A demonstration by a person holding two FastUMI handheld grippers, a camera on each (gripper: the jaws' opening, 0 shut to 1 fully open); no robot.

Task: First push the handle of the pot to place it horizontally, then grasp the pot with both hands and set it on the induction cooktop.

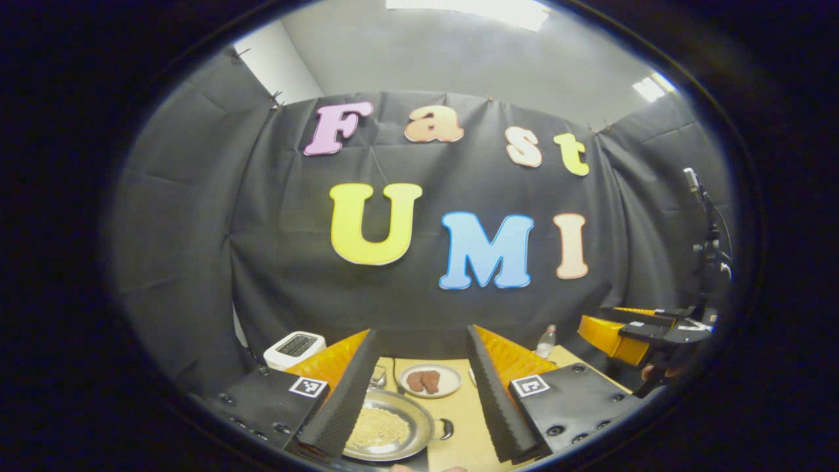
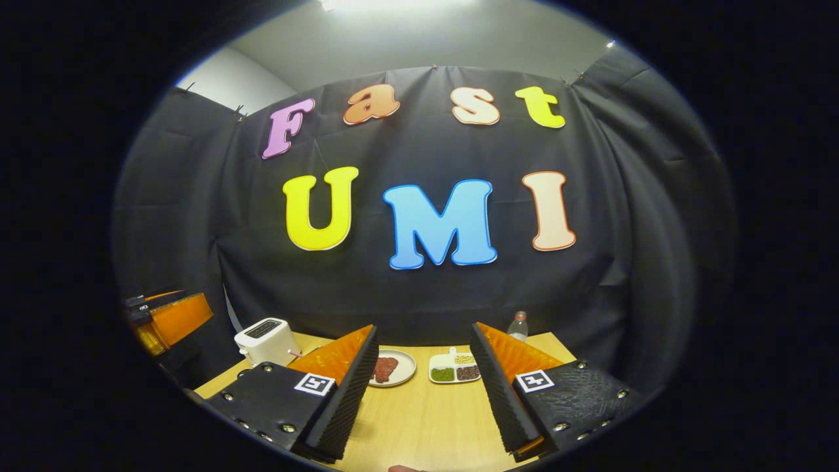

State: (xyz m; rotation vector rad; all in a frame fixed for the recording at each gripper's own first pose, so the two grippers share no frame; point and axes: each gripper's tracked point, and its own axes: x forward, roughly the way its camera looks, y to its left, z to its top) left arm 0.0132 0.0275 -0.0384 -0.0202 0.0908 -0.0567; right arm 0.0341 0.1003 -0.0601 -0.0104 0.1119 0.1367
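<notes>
A shallow steel pot (image 1: 387,429) filled with pale grains sits on the wooden table (image 1: 468,419), low in the left gripper view. Its small dark loop handle (image 1: 446,429) sticks out to the right. My left gripper (image 1: 422,330) hovers above it, open, and one finger covers the pot's left rim. Off to the right in that view, the right gripper (image 1: 639,331) is held up beside the table. In the right gripper view my right gripper (image 2: 423,326) is open over bare table (image 2: 426,419), with nothing between its fingers. The left gripper (image 2: 167,318) hangs at that view's left edge.
A plate of brown meat (image 1: 429,380) (image 2: 390,368) lies behind the pot. A white divided dish of beans (image 2: 455,370), a white toaster (image 2: 265,341) (image 1: 295,347) and a clear bottle (image 2: 518,326) (image 1: 545,341) stand along the back edge by the cloth wall.
</notes>
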